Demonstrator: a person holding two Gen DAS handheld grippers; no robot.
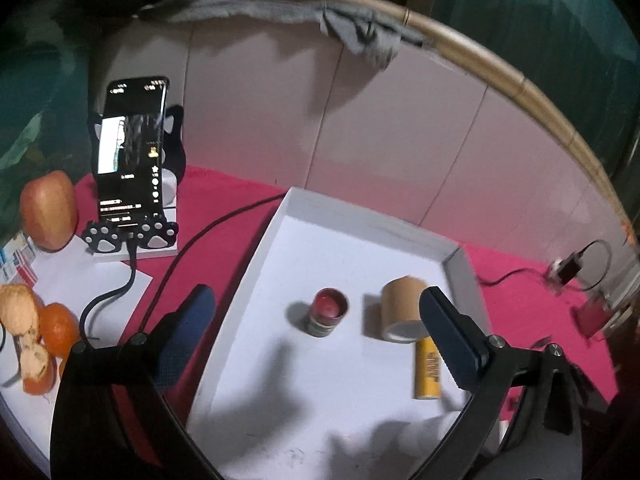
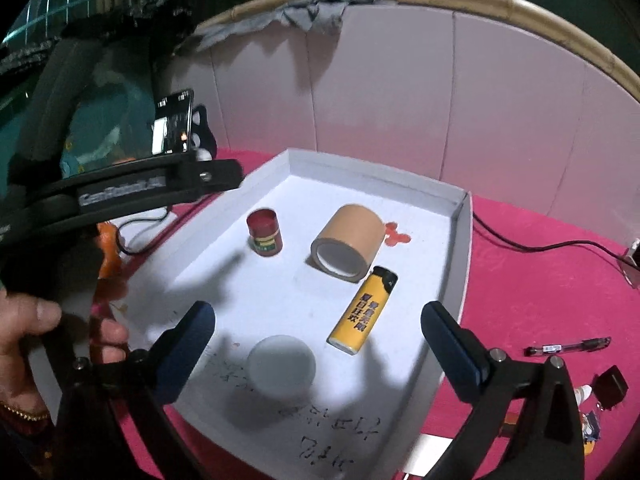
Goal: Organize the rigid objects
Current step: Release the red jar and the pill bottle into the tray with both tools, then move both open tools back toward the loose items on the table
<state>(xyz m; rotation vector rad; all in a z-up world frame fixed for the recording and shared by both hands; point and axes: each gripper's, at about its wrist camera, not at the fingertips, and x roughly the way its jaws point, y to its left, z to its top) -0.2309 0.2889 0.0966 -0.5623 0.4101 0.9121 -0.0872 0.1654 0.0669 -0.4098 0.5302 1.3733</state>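
Note:
A white tray (image 1: 280,224) lies on the pink cloth. Standing in it is a small red jar (image 1: 327,312), with a brown tape roll (image 1: 402,308) on its side to the right and a yellow lighter (image 1: 427,368) nearer. My left gripper (image 1: 318,296) hovers open above them, nothing between its pads. In the right wrist view the same jar (image 2: 264,232), tape roll (image 2: 346,246) and lighter (image 2: 364,314) show, plus a white round disc (image 2: 281,364) near the tray's (image 2: 460,248) front. My right gripper (image 2: 318,310) is open over the disc, not touching it.
A phone on a paw stand (image 1: 132,152), an apple (image 1: 48,210) and orange pieces (image 1: 40,328) sit left of the tray. Cables cross the pink cloth (image 1: 532,300). A pen (image 2: 568,347) and small items lie right of the tray. A hand (image 2: 36,320) holds the left gripper.

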